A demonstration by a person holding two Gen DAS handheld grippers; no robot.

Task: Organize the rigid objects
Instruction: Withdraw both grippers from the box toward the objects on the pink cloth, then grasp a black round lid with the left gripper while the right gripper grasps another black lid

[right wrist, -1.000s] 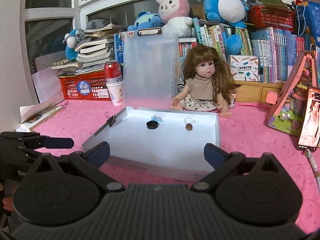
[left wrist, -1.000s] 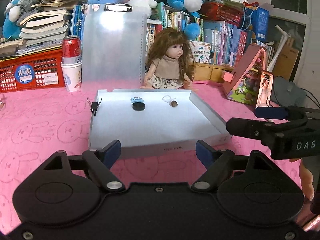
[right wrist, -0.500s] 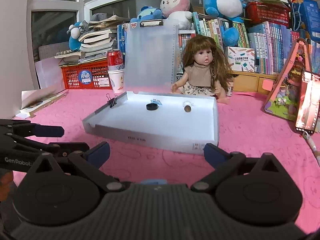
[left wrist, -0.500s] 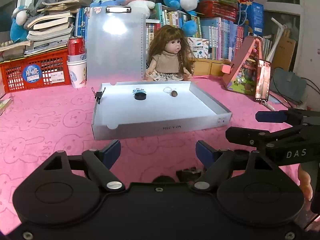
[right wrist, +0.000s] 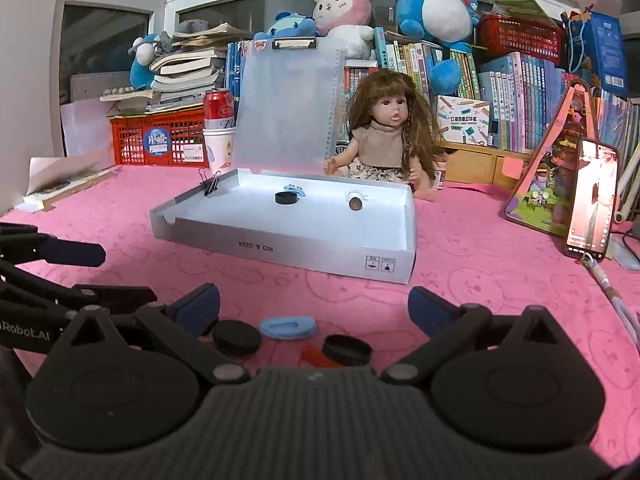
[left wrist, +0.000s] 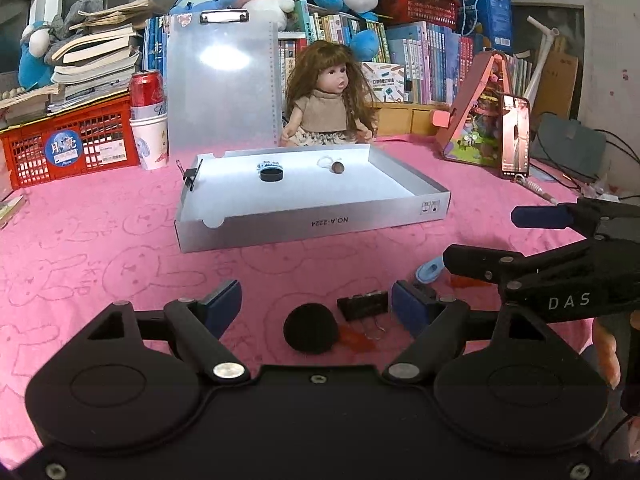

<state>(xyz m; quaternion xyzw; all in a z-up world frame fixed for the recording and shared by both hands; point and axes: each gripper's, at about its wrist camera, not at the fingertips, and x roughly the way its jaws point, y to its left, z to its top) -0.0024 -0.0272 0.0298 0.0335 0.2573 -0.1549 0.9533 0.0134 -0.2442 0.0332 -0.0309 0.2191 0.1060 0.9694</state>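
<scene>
Positioning both claws over loose items on the pink bench (left wrist: 100, 248), short of the tray (left wrist: 312, 222).
Left claw (left wrist: 316, 300) stands wide apart and empty, bracketing a black disc (left wrist: 311, 329) and binder clip (left wrist: 362, 306); right claw (right wrist: 314, 306) is likewise apart, empty, above a black cap (right wrist: 346, 349), a second disc (right wrist: 236, 337) and blue piece (right wrist: 287, 327). This spacing probably suits picking items for the tray, which already holds a few.
</scene>
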